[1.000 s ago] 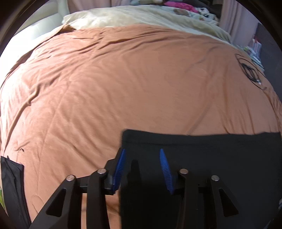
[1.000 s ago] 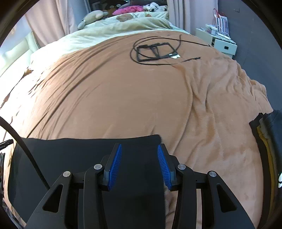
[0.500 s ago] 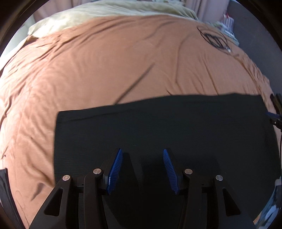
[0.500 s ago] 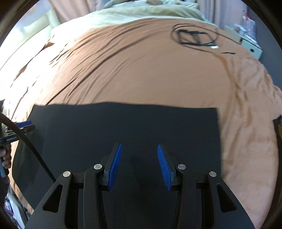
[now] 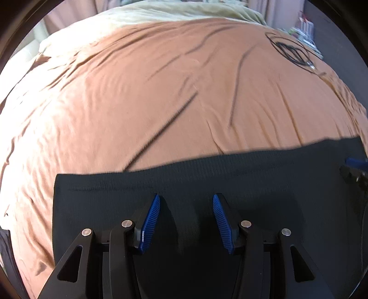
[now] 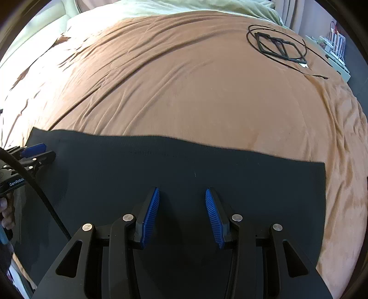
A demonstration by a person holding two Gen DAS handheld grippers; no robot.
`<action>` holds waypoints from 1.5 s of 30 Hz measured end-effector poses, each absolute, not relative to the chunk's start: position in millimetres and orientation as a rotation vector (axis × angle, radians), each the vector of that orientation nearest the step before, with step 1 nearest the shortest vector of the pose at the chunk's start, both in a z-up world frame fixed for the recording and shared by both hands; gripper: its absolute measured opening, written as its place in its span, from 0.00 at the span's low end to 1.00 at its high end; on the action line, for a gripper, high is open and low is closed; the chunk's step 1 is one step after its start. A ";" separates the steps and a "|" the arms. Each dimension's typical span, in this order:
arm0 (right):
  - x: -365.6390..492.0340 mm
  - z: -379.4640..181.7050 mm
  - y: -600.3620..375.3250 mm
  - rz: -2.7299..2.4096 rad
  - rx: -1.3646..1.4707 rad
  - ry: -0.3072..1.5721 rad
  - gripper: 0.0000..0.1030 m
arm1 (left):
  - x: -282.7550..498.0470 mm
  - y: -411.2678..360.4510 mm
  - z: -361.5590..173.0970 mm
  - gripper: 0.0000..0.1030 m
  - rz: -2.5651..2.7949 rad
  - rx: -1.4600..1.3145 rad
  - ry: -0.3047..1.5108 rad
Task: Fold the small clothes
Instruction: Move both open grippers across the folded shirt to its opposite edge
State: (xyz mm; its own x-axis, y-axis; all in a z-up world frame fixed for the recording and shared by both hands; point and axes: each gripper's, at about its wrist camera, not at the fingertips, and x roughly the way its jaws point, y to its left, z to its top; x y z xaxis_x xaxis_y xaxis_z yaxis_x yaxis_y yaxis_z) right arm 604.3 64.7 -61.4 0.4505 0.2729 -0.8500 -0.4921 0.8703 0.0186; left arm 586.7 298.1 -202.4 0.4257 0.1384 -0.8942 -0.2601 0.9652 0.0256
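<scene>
A black garment (image 5: 253, 179) lies spread flat on the brown blanket (image 5: 161, 92), its straight far edge running across both views. My left gripper (image 5: 186, 197) hovers over its left part, blue pads apart, with only the cloth's flat surface showing between them. My right gripper (image 6: 182, 189) hangs over the same garment (image 6: 138, 165) towards its right end, open in the same way. The left gripper (image 6: 34, 151) shows at the left rim of the right wrist view, with a hand (image 6: 7, 214) below it. The right gripper (image 5: 354, 168) peeks in at the right rim of the left wrist view.
Black cables and thin frames (image 6: 273, 46) lie on the blanket (image 6: 184, 92) at the far right. A cream duvet (image 6: 161, 7) covers the far end of the bed. A shelf with small items (image 6: 335, 53) stands beyond the bed's right side.
A second ago each gripper stood at an outer far corner of the garment. Now both stand further in over the cloth, and much more of it shows, lying flat.
</scene>
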 end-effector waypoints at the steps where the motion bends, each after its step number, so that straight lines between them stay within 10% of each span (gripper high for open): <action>1: 608.0 -63.5 68.7 0.472 -0.245 1.001 0.38 | 587.5 299.0 -204.3 0.49 0.263 -0.136 1.098; 31: 562.3 -57.3 46.7 0.534 -0.244 1.013 0.38 | 520.0 287.1 -194.7 0.50 0.289 -0.161 1.096; 45: 518.2 -69.4 36.0 0.499 -0.256 1.066 0.51 | 466.8 265.8 -200.9 0.76 0.272 -0.149 1.147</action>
